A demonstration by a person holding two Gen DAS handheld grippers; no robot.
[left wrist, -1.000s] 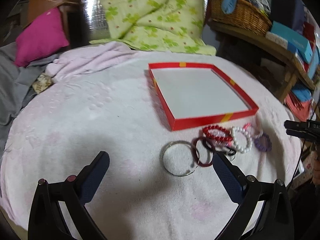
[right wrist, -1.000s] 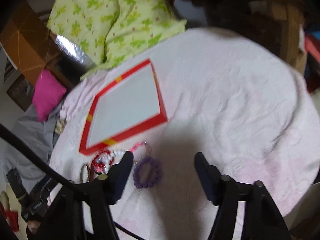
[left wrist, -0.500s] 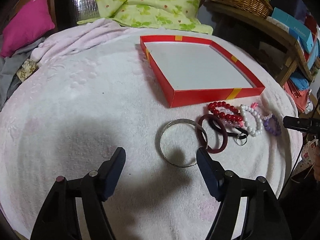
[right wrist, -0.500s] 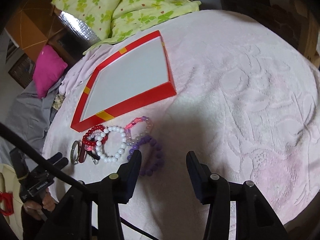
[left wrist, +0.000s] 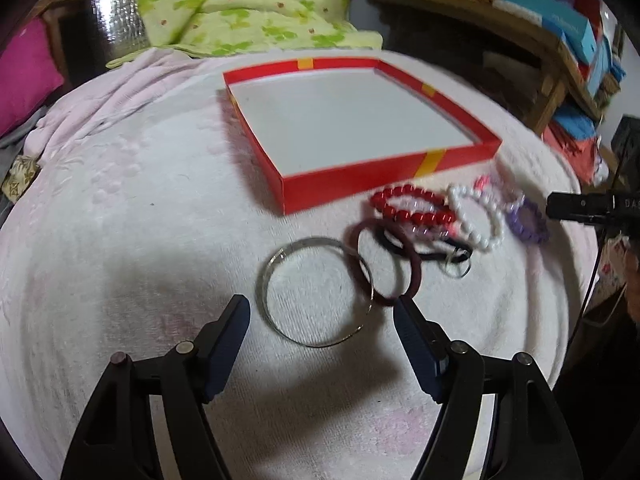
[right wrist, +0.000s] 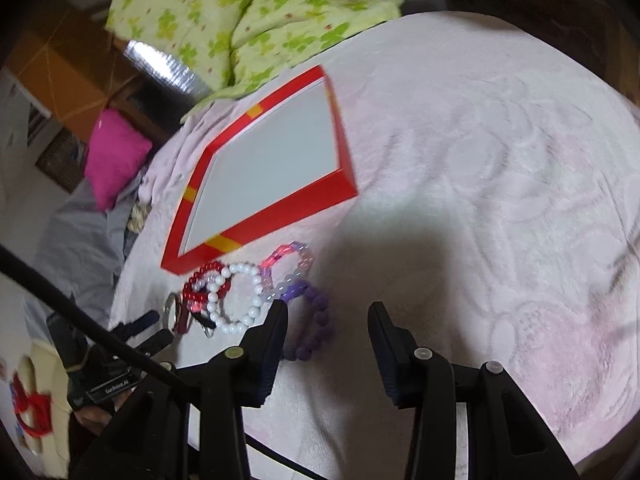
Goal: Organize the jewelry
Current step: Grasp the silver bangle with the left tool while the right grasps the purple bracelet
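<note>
Left wrist alone shows silver bangle (left wrist: 316, 292) whole.

Bracelets (left wrist: 416, 216) lie clustered on the cloth (left wrist: 120, 220) just before the box (left wrist: 352, 184).

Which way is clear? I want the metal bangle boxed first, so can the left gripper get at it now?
Probably yes. The left gripper is open with the silver bangle lying flat between its fingertips. Only the maroon hair tie overlaps the bangle's far edge and might get dragged along.
</note>
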